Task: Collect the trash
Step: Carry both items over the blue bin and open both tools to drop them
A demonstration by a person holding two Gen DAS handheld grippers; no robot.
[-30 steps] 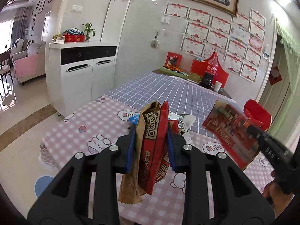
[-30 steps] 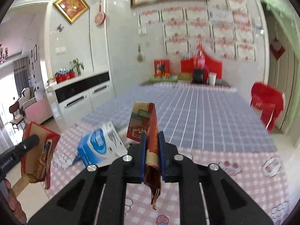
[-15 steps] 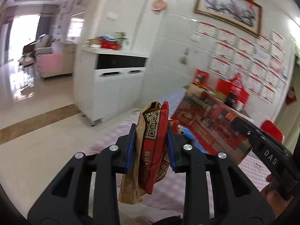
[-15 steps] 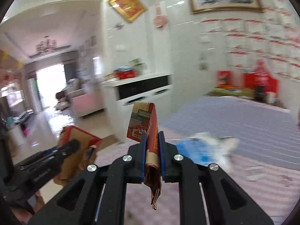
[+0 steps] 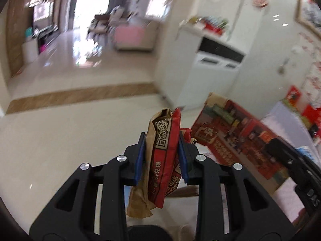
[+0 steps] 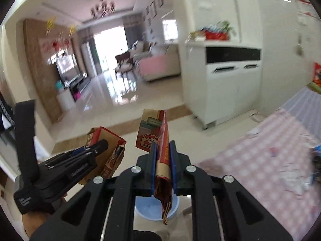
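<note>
My left gripper (image 5: 161,146) is shut on a crumpled brown and red paper bag (image 5: 162,140) with a QR code on it, held over the cream floor. My right gripper (image 6: 163,150) is shut on a flattened red and brown carton (image 6: 154,128). That carton (image 5: 236,136) also shows at the right of the left wrist view, beside the bag. In the right wrist view the left gripper (image 6: 100,146) and its bag (image 6: 114,148) sit at the lower left. A light blue round bin (image 6: 152,210) stands on the floor just below the right gripper's fingers.
The table with the pink checked cloth (image 6: 260,160) lies to the right, with loose blue and white packaging at its far right edge. A white cabinet (image 6: 230,92) stands against the wall ahead on the right. Open tiled floor (image 5: 70,130) stretches toward the living room.
Both grippers have swung left, away from the table and toward the floor, each keeping its load. The table has slid to the right edge, and the blue bin has come into view.
</note>
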